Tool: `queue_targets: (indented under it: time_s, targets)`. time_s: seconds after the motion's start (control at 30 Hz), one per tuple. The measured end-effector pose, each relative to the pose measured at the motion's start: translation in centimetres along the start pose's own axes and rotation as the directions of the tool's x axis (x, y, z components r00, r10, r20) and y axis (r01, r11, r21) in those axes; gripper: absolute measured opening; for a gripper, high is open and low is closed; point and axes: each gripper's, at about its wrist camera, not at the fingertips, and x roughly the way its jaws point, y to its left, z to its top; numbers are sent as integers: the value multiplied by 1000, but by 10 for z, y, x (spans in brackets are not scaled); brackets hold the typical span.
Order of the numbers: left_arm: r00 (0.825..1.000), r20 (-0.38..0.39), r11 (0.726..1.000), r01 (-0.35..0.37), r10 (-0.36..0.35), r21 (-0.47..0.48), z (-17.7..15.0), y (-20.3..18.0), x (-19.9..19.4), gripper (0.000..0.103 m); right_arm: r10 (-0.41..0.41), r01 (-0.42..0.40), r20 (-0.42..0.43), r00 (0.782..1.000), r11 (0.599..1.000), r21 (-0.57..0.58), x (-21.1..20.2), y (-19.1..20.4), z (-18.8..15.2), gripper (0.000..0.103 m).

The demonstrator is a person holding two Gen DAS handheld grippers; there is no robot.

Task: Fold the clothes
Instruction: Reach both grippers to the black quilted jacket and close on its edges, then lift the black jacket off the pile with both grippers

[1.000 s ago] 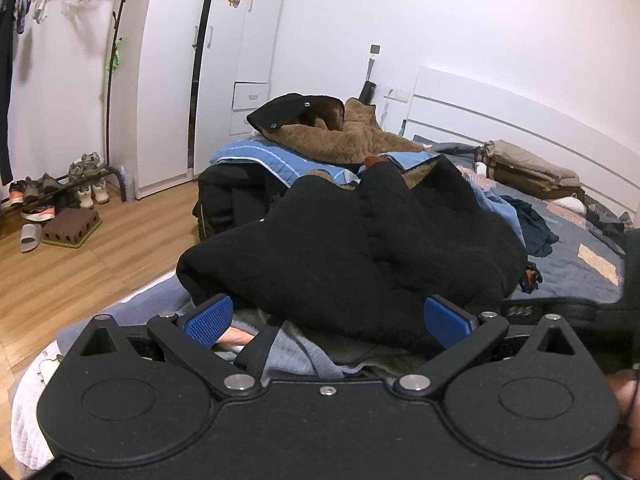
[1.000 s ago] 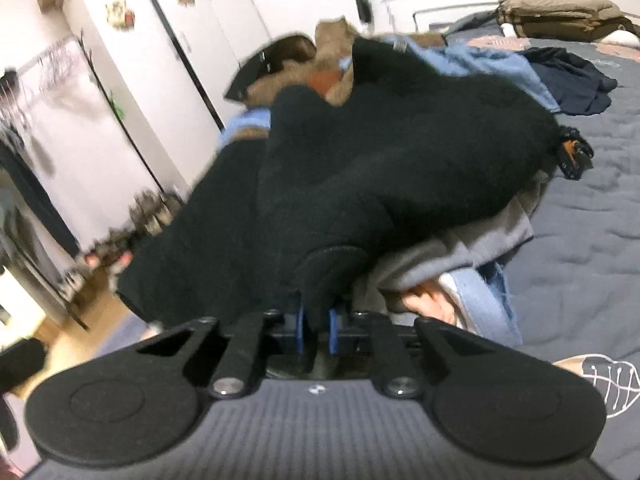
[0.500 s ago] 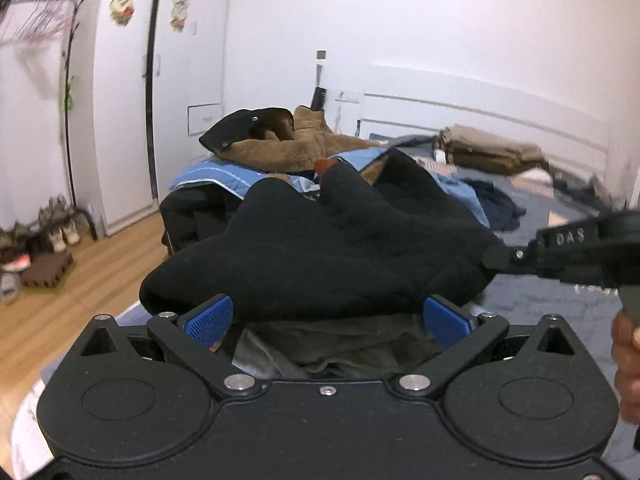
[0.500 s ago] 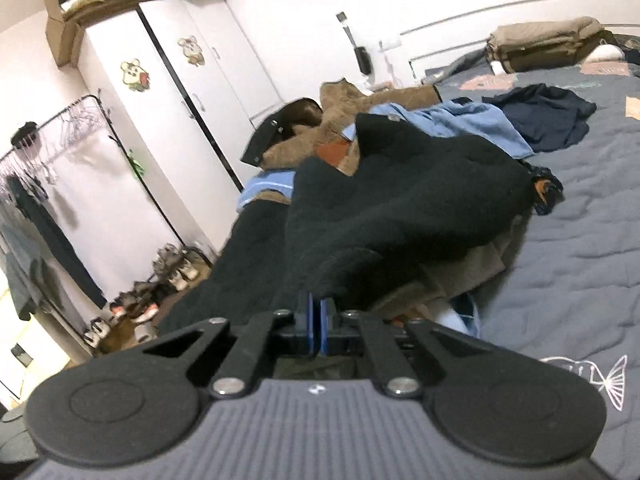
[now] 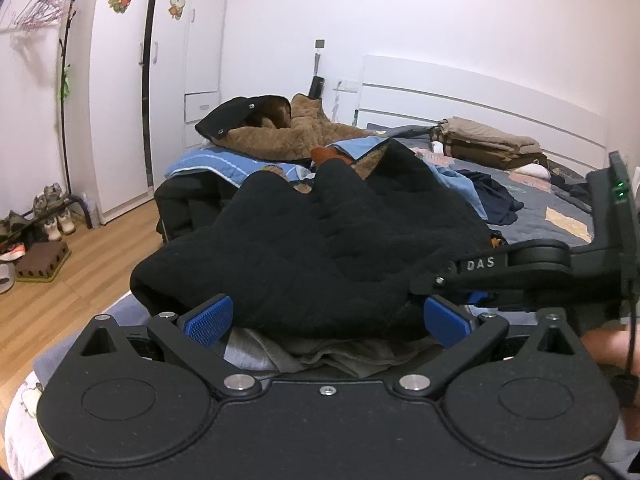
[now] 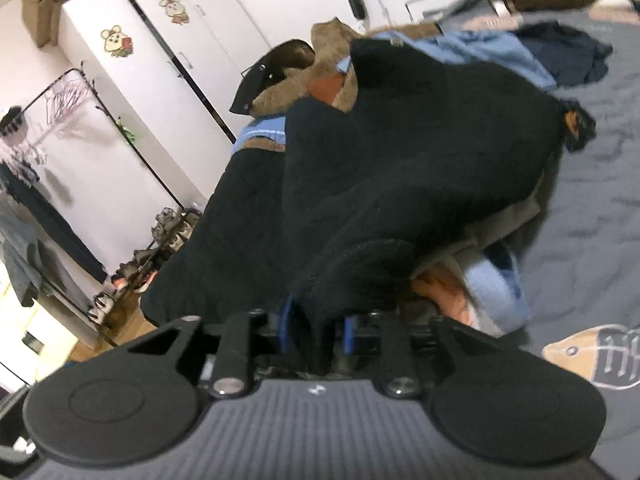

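- Left gripper [image 5: 326, 320]: fingers spread wide, around the black fleece garment [image 5: 320, 248] hem.
- Right gripper [image 6: 316, 330], at 3 o'clock: fingers clamped on a fleece fold.
- Both above the bed [image 6: 592, 208].

Room light even, indoor, coolish; source not visible. White wall [image 5: 440, 20] bright, no glare. Coat rack [image 5: 64, 80] casts soft shadow on wall. My left camera sharp throughout; black fleece garment [image 5: 328, 248] so dark its folds barely read. Fisheye bends wardrobe [image 5: 124, 100] and headboard [image 5: 480, 96] lines, corners vignette to black. My right camera smeared by motion blur: grey bedspread [image 6: 592, 208] streaked, folded stack at top edge soft, wardrobe stickers [image 6: 116, 40] fuzzy. Small green indicator light [image 5: 620, 192] glows on my right gripper body.
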Motion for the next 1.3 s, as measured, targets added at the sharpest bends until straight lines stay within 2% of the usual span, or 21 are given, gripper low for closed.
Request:
queue_targets:
  time_s: [0.07,0.13,0.17,0.47,0.57,0.67,0.77,0.83,0.93,1.03,1.1,1.13,1.17,1.23,1.27,1.3]
  targets:
    - [1000,-2,1000,1,-1,-4,0,1,1,103,19,-20,7,1000,999,40,5,-4,0,31]
    - [1000,-1,1000,-1,1,-1,0,1,1,103,37,-38,15,999,997,72,9,-8,0,19]
    - [1000,-1,1000,-2,2,-1,0,1,0,103,42,-44,20,999,996,82,9,-9,0,6]
    - [999,24,997,26,-28,75,-7,-13,-3,103,80,-93,151,985,992,83,-52,-11,10,5]
    - [998,55,988,26,-34,152,-12,-24,-6,103,92,-110,194,977,991,82,-72,-11,13,5]
    - [995,94,966,19,-44,260,-19,-41,-9,103,100,-120,221,970,990,76,-97,-14,15,5]
    - [991,116,924,22,-72,381,-32,-61,-10,103,97,-119,231,968,989,82,-123,-19,13,5]
    - [986,127,880,33,-106,475,-43,-79,-12,103,96,-120,228,969,988,94,-137,-24,10,5]
    - [978,148,788,24,-145,615,-63,-106,-16,103,85,-106,210,974,990,92,-152,-30,1,5]
    - [976,159,671,-19,-148,741,-89,-131,-14,103,83,-104,193,978,989,102,-161,-34,-9,5]
    - [978,165,620,-51,-128,783,-101,-141,-8,103,82,-103,182,980,989,106,-167,-37,-16,5]
    - [978,166,609,-56,-125,791,-107,-142,-6,103,83,-103,179,980,989,108,-168,-38,-19,5]
    - [978,166,601,-60,-123,797,-110,-144,-4,98,82,-102,176,981,989,108,-170,-39,-22,5]
    - [974,195,586,-93,-114,805,-112,-144,-1,79,77,-94,169,983,991,99,-172,-40,-29,5]
    - [971,217,593,-119,-96,796,-112,-143,2,57,76,-93,163,984,991,97,-172,-42,-30,5]
    - [976,197,609,-100,-94,786,-108,-141,4,29,75,-90,157,985,992,93,-171,-42,-31,5]
